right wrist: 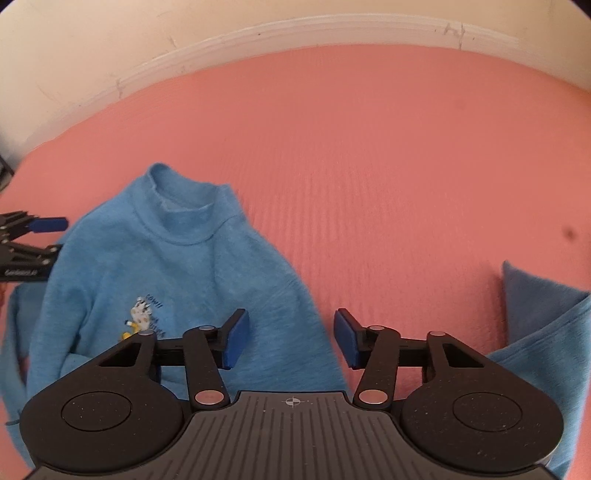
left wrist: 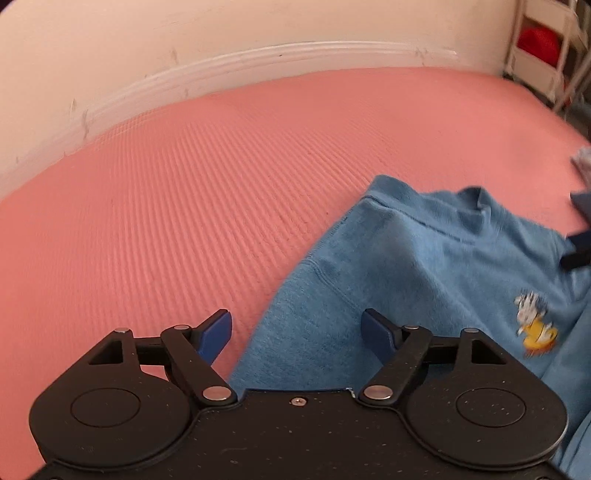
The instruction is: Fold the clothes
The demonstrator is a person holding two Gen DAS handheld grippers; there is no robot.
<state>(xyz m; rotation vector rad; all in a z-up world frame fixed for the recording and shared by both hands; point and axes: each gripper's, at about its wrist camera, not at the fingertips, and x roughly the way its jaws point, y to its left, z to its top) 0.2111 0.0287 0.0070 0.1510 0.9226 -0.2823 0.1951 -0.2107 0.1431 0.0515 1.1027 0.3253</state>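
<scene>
blue sweatshirt (right wrist: 177, 266) lies spread on a pink ribbed mat (right wrist: 369, 166), front side up, with its collar (right wrist: 181, 214) toward the far wall and a small cartoon print (right wrist: 142, 315) on the chest. in the right wrist view its right edge runs down under that view's own tool, and a further fold of the same blue cloth (right wrist: 543, 332) shows at the far right; whether it is a sleeve of the same garment cannot be told.

right tool (right wrist: 291, 339) hangs above the sweatshirt's right edge, its blue pads standing apart with nothing pinched between them; the left pad is over cloth, the right pad over bare mat.

left tool (left wrist: 297, 336) is spread wide at the sweatshirt's left side, one pad over the mat and the other over the blue cloth, gripping nothing. it also shows at the left border of the right wrist view, just beside the shoulder.

a cream wall (left wrist: 221, 33) with a white baseboard (left wrist: 258, 59) borders the mat, and a white rack (left wrist: 546, 48) with something red in it stands at the far corner.
</scene>
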